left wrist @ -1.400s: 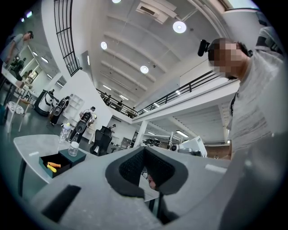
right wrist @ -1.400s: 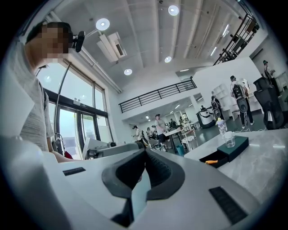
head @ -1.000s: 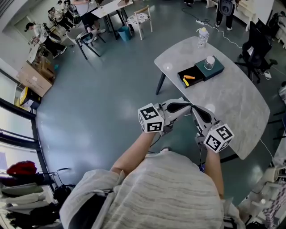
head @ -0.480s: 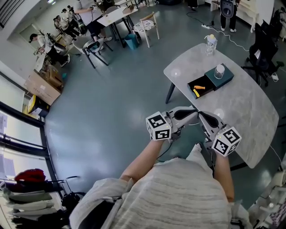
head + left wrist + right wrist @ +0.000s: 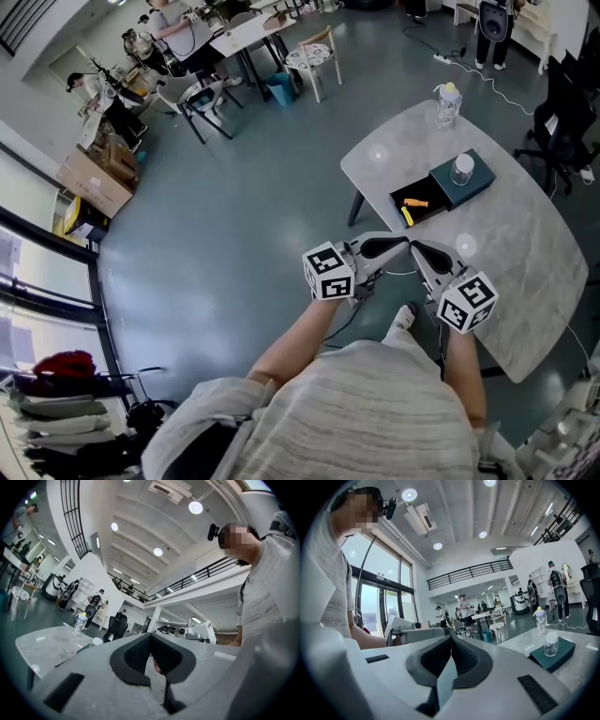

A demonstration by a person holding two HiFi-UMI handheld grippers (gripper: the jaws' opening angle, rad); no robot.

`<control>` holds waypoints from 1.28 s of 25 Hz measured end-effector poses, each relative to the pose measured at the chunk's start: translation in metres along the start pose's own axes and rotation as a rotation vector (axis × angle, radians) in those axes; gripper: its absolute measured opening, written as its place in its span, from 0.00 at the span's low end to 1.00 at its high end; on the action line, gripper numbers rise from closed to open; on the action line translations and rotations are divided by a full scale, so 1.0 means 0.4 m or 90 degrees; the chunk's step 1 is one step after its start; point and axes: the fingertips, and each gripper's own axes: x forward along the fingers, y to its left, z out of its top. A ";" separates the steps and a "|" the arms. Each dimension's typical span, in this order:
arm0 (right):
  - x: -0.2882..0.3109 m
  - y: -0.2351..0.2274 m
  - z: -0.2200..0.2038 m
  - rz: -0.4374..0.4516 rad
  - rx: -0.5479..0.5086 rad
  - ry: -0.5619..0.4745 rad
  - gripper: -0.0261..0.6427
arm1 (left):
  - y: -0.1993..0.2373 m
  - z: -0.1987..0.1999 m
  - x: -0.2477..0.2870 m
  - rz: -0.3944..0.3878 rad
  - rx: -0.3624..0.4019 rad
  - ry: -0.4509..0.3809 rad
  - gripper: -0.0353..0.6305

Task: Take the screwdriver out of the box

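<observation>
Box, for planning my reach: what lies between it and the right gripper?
Only bare table lies between the box and the right gripper, whose jaws are shut. The head view shows this.

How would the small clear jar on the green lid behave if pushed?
The jar stands upright and looks empty, so it is probably light and may tip. It sits on the raised lid, so a push could slide it off.

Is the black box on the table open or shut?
Open: the black box has no lid on; an orange thing and a yellow thing show inside.
</observation>
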 end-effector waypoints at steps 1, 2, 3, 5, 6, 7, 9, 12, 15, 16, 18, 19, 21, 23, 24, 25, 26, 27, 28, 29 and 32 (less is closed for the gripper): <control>0.003 -0.023 0.002 0.002 0.000 0.001 0.06 | 0.017 -0.001 0.017 0.002 -0.004 -0.001 0.08; 0.007 -0.045 0.005 0.004 0.001 0.001 0.06 | 0.033 0.000 0.032 0.003 -0.007 -0.001 0.08; 0.012 -0.067 0.010 0.006 0.001 0.001 0.06 | 0.050 0.003 0.048 0.004 -0.007 -0.002 0.08; 0.026 -0.114 0.026 0.009 -0.004 0.000 0.06 | 0.087 0.014 0.080 0.007 -0.003 -0.003 0.08; 0.033 -0.139 0.035 0.010 -0.007 -0.002 0.06 | 0.106 0.021 0.097 0.009 0.000 -0.004 0.08; 0.038 -0.164 0.044 0.011 -0.011 -0.003 0.06 | 0.125 0.026 0.116 0.011 0.003 -0.004 0.08; 0.044 -0.213 0.059 0.014 -0.021 -0.001 0.06 | 0.157 0.036 0.155 0.016 0.006 -0.002 0.08; 0.050 -0.282 0.067 0.021 -0.055 0.020 0.06 | 0.202 0.040 0.212 0.029 0.012 0.005 0.08; 0.057 -0.338 0.062 0.038 -0.093 0.050 0.06 | 0.247 0.047 0.253 0.055 0.023 0.011 0.08; 0.058 -0.356 0.061 0.044 -0.099 0.056 0.06 | 0.262 0.052 0.261 0.065 0.030 0.012 0.08; 0.059 -0.393 0.057 0.057 -0.104 0.067 0.06 | 0.290 0.057 0.271 0.085 0.039 0.012 0.08; 0.060 -0.406 0.051 0.063 -0.106 0.074 0.06 | 0.301 0.054 0.271 0.094 0.039 0.013 0.08; 0.065 -0.420 0.033 0.071 -0.114 0.089 0.06 | 0.317 0.042 0.260 0.109 0.035 0.014 0.08; 0.076 -0.424 0.015 0.077 -0.124 0.103 0.06 | 0.329 0.030 0.246 0.118 0.032 0.017 0.08; 0.083 -0.427 0.008 0.080 -0.130 0.110 0.06 | 0.337 0.026 0.243 0.122 0.032 0.020 0.08; 0.092 -0.431 0.001 0.083 -0.136 0.118 0.06 | 0.346 0.022 0.241 0.126 0.033 0.022 0.08; 0.101 -0.435 -0.006 0.087 -0.146 0.130 0.06 | 0.356 0.018 0.241 0.129 0.034 0.024 0.08; 0.111 -0.440 -0.016 0.092 -0.158 0.144 0.06 | 0.367 0.014 0.241 0.132 0.033 0.026 0.08; 0.120 -0.444 -0.027 0.096 -0.173 0.161 0.06 | 0.378 0.011 0.242 0.135 0.031 0.027 0.08; 0.130 -0.447 -0.038 0.101 -0.187 0.178 0.06 | 0.389 0.007 0.242 0.137 0.029 0.026 0.08; 0.161 -0.458 -0.069 0.110 -0.219 0.227 0.06 | 0.428 0.002 0.237 0.142 0.017 0.020 0.08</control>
